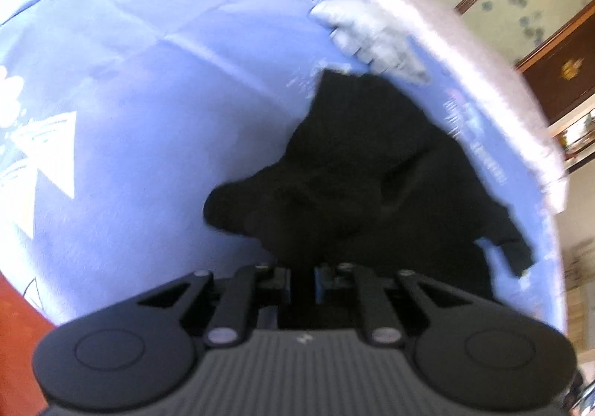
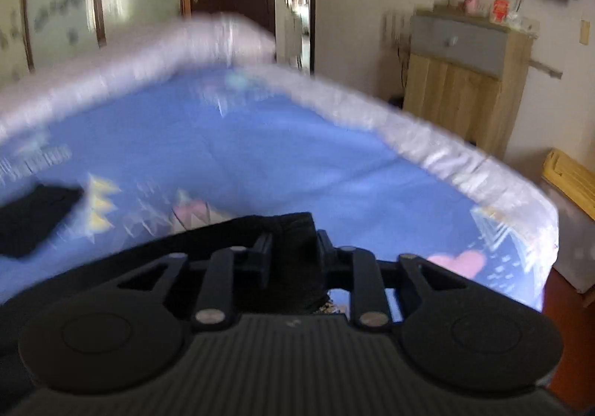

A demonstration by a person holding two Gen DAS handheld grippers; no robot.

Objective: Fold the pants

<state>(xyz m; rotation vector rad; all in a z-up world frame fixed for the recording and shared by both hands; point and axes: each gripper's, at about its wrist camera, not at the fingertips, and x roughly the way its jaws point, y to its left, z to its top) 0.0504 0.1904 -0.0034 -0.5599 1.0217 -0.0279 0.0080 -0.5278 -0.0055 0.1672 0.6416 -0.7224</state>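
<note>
Both claws pinch the black pants over the blue bed, left claw pressed tight, right claw clamping a bunch: gathering step, next spread them flat.

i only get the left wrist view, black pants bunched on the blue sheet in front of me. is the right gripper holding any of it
Observer: Yes. In the right wrist view, black pants fabric sits bunched between the right gripper fingers.
Operator: does that fabric trail off anywhere
Observer: A black band of it runs from the fingers toward the left of that view, low over the blue sheet.
Operator: any more black cloth over there
Observer: Yes, a flat black piece lies on the sheet at the far left edge; blur hides whether it joins the held part.
Operator: whats past the bed
Observer: A wooden cabinet with a grey drawer stands against the wall.
</note>
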